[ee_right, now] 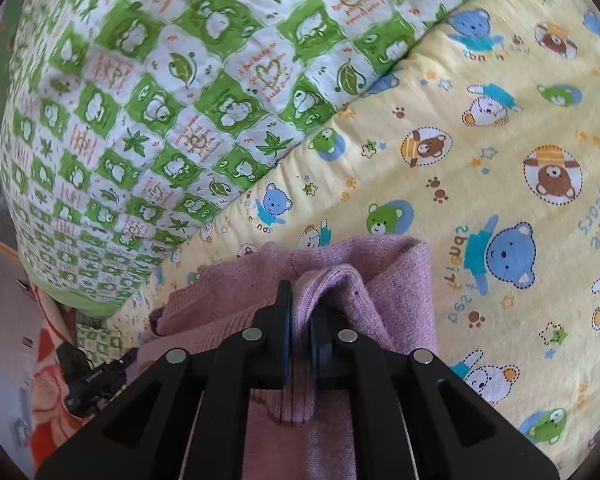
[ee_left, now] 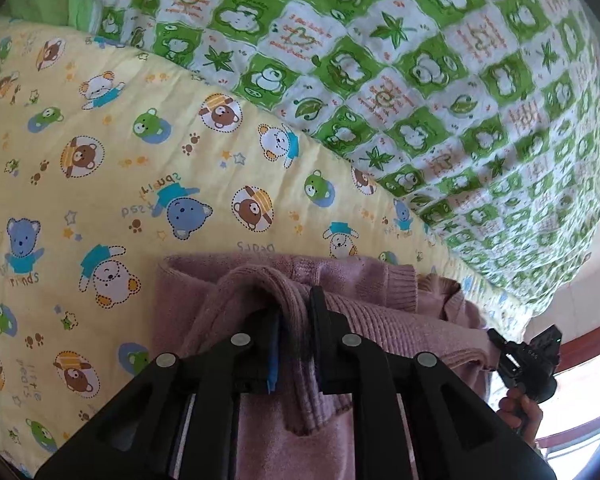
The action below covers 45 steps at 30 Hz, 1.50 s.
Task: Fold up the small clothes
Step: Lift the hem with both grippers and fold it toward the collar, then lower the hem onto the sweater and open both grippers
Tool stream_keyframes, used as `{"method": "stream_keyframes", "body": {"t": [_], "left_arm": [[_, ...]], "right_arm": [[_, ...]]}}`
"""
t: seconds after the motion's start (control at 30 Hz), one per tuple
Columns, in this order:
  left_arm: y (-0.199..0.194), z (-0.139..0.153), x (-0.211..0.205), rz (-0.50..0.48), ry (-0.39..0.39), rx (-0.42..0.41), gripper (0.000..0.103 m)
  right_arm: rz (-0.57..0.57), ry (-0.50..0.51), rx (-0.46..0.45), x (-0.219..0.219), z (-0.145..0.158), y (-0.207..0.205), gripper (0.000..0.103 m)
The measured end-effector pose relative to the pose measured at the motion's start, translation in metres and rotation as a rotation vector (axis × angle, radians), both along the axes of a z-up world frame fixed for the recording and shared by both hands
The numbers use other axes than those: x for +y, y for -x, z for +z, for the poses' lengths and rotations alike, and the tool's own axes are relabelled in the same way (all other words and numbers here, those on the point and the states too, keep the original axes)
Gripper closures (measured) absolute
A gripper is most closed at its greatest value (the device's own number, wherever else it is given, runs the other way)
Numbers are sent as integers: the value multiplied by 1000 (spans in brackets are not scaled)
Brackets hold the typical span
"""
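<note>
Soft and light by the look of it: a mauve knit sweater (ee_left: 380,312), ribbed at the hem, limp wherever unsupported. Probably stretches and sags between two holds, clings to itself rather than slipping, and is not fragile, though a loose stitch could snag on a jaw edge. Best taken at the ribbed edge or at corners, well apart, to keep the fold line straight.

Clamped by the left gripper (ee_left: 294,332) on a bunched ridge of ribbing, jaws nearly together with knit squeezed between. Likewise pinched by the right gripper (ee_right: 300,320), jaws all but closed on a narrow fold. Hangs from both holds at the near edge, the rest lying doubled on the bedding just ahead.

Underneath, a padded yellow bear-print quilt (ee_left: 140,160): soft, slightly wrinkled, likely to give under pressure and drag at the knit. Beyond it, touching along a long seam, a bulging green-and-white quilt (ee_left: 380,80) with leaf and animal squares.

At the left view's right edge, a hand (ee_left: 520,408) on the other tool's grip, with bright floor or window light behind. Room otherwise too blurred to tell.
</note>
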<state>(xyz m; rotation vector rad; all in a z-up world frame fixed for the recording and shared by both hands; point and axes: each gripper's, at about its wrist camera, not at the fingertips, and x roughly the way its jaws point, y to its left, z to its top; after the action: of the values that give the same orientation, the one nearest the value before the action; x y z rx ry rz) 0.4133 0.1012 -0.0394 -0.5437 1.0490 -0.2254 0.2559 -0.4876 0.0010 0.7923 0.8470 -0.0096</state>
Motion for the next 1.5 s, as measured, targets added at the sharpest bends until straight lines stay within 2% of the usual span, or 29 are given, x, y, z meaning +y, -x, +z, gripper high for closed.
{"method": "stream_keyframes", "body": {"t": [0.07,0.1,0.13,0.2,0.3,0.33,0.37,0.4,0.43,0.5,0.63,0.73,0.83,0.9,0.97,1.03,1.1,1.2,1.3,1.37,1.5], "left_arm": [[5,9,4,11,-2,-16,81],[9,15,6,15,-10,-29,75],[14,22,7,22,-26,-45,64],[23,38,10,35,-61,-76,50],[41,60,14,33,-78,-123,49],[46,65,15,26,-76,-127,49],[51,69,14,15,-73,-129,49],[59,73,10,-12,-70,-134,49],[65,75,7,-37,-67,-136,49],[78,75,-8,-111,-64,-134,49],[106,52,-64,-318,-70,-86,49],[119,26,-105,-432,-110,-49,49],[117,5,-131,-488,-115,-27,49],[106,-6,-141,-499,-167,-24,49],[91,-10,-140,-484,-200,-31,49],[66,-14,-129,-439,-207,-26,49],[44,-10,-108,-372,-202,-28,49],[18,-1,-70,-231,-218,-33,50],[9,2,-35,-126,-129,-32,53],[12,2,-14,-43,-121,-33,53],[33,-5,14,14,-58,-14,53]], "right_arm": [[-7,-25,0,-2,5,3,93],[-7,-29,-5,-2,9,5,93],[-6,-26,-12,-2,13,8,93],[-7,-17,-26,3,21,12,92],[-34,8,-56,7,35,22,87],[-59,21,-78,5,42,28,74],[-85,29,-97,6,46,31,56],[-119,40,-132,3,53,39,48],[-145,54,-169,3,61,47,45],[-132,61,-208,10,70,57,45],[51,133,-213,59,71,64,45],[246,234,-161,112,54,61,45],[391,232,-105,144,28,55,45],[481,236,-64,159,12,48,45],[534,289,-28,169,-5,36,45],[530,319,-7,163,-14,23,45],[466,332,-3,146,-17,6,46],[334,275,-53,108,-12,-14,47],[217,260,-90,80,-3,-19,47],[144,224,-107,62,0,-17,47],[44,180,-133,46,4,0,48]]}}
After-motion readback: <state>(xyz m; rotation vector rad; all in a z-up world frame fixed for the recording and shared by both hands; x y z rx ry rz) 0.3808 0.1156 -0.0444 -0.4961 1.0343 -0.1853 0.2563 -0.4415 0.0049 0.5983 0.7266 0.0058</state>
